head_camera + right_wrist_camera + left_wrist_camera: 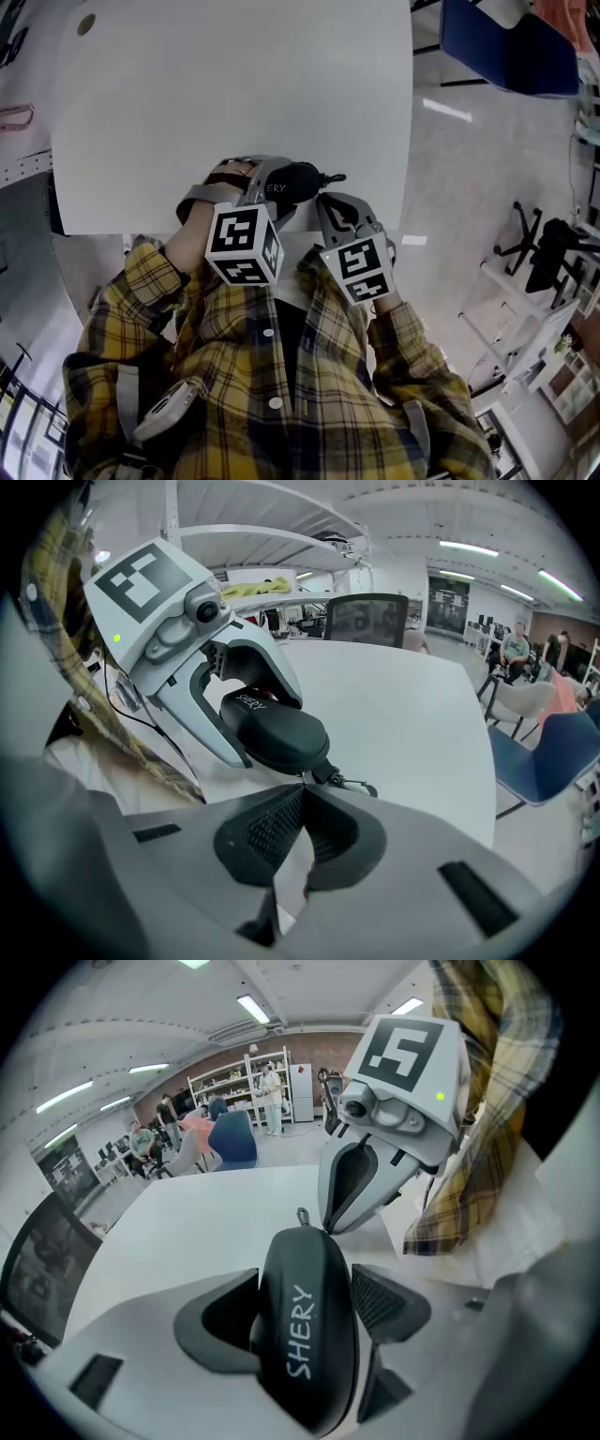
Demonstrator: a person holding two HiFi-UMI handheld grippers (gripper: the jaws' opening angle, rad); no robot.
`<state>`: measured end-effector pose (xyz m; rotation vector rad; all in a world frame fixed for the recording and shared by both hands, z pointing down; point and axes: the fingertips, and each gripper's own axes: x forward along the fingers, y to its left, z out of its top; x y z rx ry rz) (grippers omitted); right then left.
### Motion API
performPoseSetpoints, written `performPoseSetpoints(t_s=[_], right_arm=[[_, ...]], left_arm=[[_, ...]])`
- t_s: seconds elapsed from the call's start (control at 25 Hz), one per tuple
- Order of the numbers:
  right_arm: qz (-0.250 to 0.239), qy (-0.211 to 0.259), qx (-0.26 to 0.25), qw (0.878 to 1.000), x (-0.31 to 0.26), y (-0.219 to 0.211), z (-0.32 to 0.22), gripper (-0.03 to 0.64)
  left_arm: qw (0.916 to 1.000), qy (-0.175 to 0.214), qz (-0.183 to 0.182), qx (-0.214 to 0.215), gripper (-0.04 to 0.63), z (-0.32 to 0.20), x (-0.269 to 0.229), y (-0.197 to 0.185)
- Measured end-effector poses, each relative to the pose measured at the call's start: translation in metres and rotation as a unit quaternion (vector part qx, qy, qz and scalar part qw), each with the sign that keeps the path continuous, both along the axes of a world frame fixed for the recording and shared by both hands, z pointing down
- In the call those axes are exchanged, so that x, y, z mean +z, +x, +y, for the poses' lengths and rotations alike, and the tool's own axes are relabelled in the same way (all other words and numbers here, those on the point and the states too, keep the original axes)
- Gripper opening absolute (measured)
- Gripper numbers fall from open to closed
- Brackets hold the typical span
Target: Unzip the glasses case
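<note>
Glasses case (pixel 292 180), black w/ white "SHERY" print, sits clamped btwn the left gripper (pixel 251 186) jaws, over the near edge of the white table (pixel 234 94); can't tell if it rests on the top or is held just clear. In the left gripper view the case (pixel 307 1326) fills the gap, one dark pad tight on each long side, print facing up, far end pointing away across the table. Right gripper (pixel 324 201) comes in from the person's right, tips at that far end of the case. In the right gripper view its jaws are pressed together, ribbed pads meeting at the tips, nipping a thin dark zip tab (pixel 303 778) that comes off the case's end (pixel 272 728). Small metal clip (pixel 361 786) hangs off the same end, just beside the tips, not in the jaws. From the left gripper view the right gripper (pixel 328 1224) touches the case's tip, w/ the clip's loop (pixel 302 1215) poking up next to it. Marker cubes (pixel 246 244) ride on both grippers, close together in front of the yellow plaid shirt (pixel 234 375). Blue chair (pixel 511 42) stands well apart, beyond the table's right side.
</note>
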<state>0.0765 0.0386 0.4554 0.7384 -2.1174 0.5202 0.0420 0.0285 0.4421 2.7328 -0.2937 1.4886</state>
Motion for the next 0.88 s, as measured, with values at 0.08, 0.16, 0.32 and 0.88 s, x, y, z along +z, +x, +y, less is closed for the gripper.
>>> performPoseSetpoints(t_s=[0.08, 0.16, 0.32, 0.88], right_arm=[[0.014, 0.012, -0.011, 1.000, 0.001, 0.003, -0.004, -0.002], [0.034, 0.026, -0.028, 0.999, 0.001, 0.006, -0.013, -0.002], [0.062, 0.048, -0.076, 0.994, -0.003, 0.001, -0.029, -0.002], [0.126, 0.097, -0.250, 0.955, 0.008, -0.025, -0.064, 0.000]], left_arm=[[0.9999, 0.012, 0.000, 0.002, 0.321, 0.001, 0.001, 0.000], [0.9998, 0.021, 0.000, 0.002, 0.321, 0.000, 0.002, -0.002], [0.9993, 0.036, -0.001, 0.003, 0.319, 0.000, 0.002, -0.005], [0.9992, 0.039, 0.002, -0.007, 0.314, -0.002, 0.008, -0.008]])
